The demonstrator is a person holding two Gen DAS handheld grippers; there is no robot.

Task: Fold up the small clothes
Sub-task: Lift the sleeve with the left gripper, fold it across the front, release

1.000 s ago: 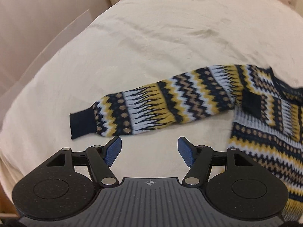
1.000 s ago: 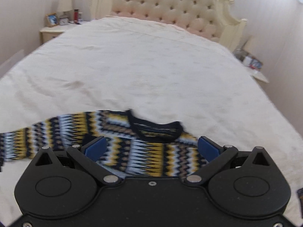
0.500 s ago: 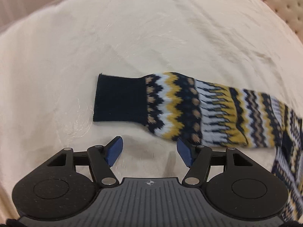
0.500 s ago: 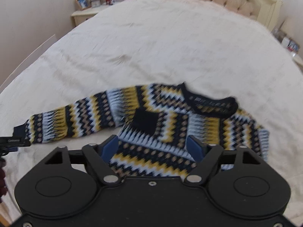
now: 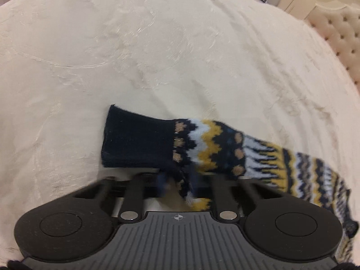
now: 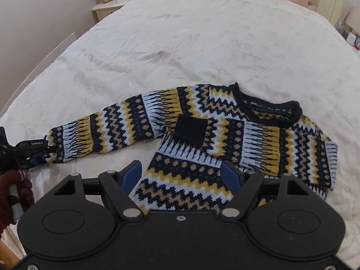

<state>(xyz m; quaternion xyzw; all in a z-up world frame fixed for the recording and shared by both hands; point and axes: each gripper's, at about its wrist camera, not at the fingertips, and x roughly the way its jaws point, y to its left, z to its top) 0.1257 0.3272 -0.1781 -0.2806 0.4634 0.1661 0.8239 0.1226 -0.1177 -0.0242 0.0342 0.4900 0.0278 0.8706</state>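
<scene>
Since the earlier frames, we see the left gripper (image 5: pixel 177 186) come down from above the bedspread onto the outstretched sleeve (image 6: pixel 108 130); its fingers, spread before, are now closed on knit just behind the dark cuff (image 5: pixel 137 144), and a fold of patterned fabric bunches between them. Motion blur softens the tips, so we cannot read how deep the pinch goes. Reading from left to right in the right wrist view, we find a hand in a dark red glove (image 6: pixel 13 193) at the frame edge, then the left gripper at the sleeve end (image 6: pixel 33 150), then the sleeve running flat toward the sweater (image 6: pixel 258 139). The sweater lies face up on the bed (image 6: pixel 202 33), near its foot, with the navy collar (image 6: pixel 270 112) toward the headboard. The other sleeve is already folded across the chest, its cuff (image 6: pixel 191 132) resting near the middle of the body. The right gripper (image 6: pixel 182 177) hovers over the hem with its blue fingers (image 6: pixel 131 175) spread apart, gripping nothing. A nightstand (image 6: pixel 108 6) with a picture frame, a clock and a red bottle stands beyond the bed's far left corner. We judge the task under way: one sleeve is folded in, the second is gripped but not yet carried across, and folding the body is still to come.
</scene>
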